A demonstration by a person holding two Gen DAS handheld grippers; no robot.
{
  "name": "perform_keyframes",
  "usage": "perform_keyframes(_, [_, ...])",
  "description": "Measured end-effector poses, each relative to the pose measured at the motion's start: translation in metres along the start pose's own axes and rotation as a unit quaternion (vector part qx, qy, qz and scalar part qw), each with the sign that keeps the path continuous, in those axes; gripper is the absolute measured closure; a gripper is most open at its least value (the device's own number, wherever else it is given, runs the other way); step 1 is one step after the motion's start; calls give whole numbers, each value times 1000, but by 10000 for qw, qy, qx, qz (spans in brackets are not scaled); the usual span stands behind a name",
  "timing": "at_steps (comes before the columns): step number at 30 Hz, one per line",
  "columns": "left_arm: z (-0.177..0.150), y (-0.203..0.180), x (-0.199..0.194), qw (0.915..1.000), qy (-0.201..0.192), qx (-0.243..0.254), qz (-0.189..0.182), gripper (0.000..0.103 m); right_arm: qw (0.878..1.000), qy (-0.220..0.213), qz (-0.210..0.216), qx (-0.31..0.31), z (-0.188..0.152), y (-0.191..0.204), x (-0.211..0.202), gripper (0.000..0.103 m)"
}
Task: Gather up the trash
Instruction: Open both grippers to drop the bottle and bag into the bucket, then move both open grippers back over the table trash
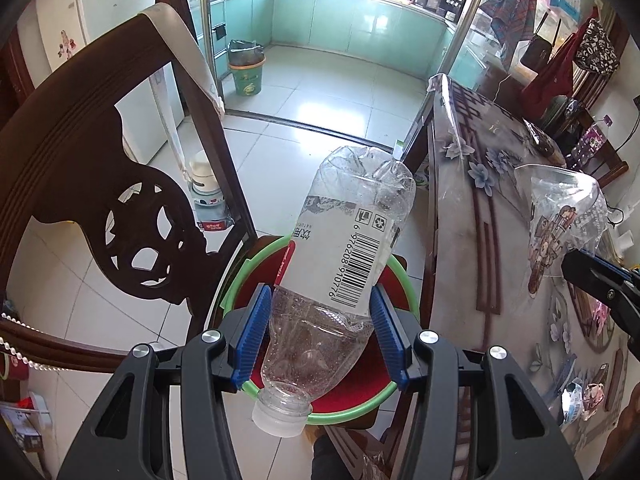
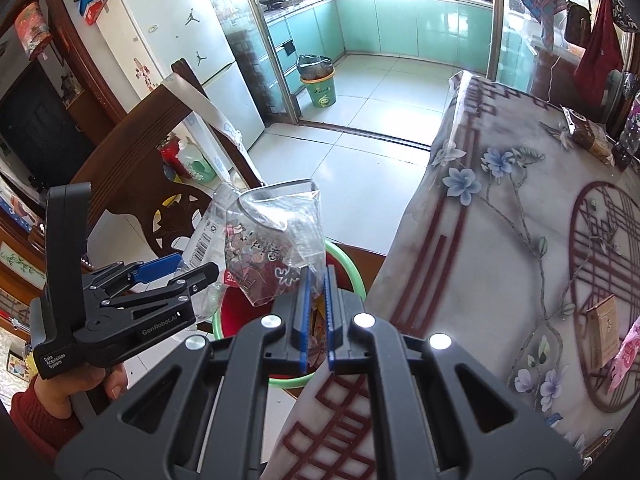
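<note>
Plainly, my left tool (image 1: 320,330) is pinching the bottle (image 1: 344,264) across its soft lower body, just above the neck, over the red bin (image 1: 236,276). Empty and crumpled, it looks light, springy and slick, so I judge the ribbed waist the best hold. Its long axis runs near to far, cap toward me, base tipped away right. My right tool (image 2: 316,312) is pressed together on a limp, flimsy wrapper (image 2: 276,240), hanging beside the tabletop (image 2: 500,248).
</note>
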State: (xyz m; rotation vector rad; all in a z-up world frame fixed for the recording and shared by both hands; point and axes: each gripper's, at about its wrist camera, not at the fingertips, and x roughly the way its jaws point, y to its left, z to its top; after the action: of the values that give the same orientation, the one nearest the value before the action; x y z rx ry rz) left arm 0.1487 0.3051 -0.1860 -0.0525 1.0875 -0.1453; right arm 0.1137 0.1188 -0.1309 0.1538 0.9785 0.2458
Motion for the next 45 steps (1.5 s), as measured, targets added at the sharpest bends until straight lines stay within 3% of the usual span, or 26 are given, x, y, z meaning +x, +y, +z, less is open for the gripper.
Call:
perform_keyframes(5, [8,7,5,10000,4,-50,26,54,10000,15,24,88,1,-3,2,85])
perform_keyframes(7, [10,8,5,10000,-23,-40,40,54,9999,0,-5,112,1,-4,2,74])
perform_keyframes(10, [17,8,1,9999,-152,-56,2,32,9998,-86,-36,174,1,-7,-3,67])
perform_keyframes(12, [21,7,-1,9998,-202,-54,-21,32,9997,-118,-62,193,-1,-10,-8,63])
perform_keyframes(22, [21,-16,-12,9993,-358,80,-113,32,9983,-74,-270,502,-22,-45,-27,62])
perform_keyframes(31, [3,-66,-6,9977,-123,548,-377,32,9955,-10,-615,722,-57,-77,-57,56])
perform_keyframes(40, [-21,-140,-9,9882,-10,1287,-833,32,9759,152,-1423,1650,-121,-157,-102,56])
perform_keyframes(45, [-43,-178,-12,9854,56,1434,-916,32,9720,400,-1759,1504,-149,-202,-128,53])
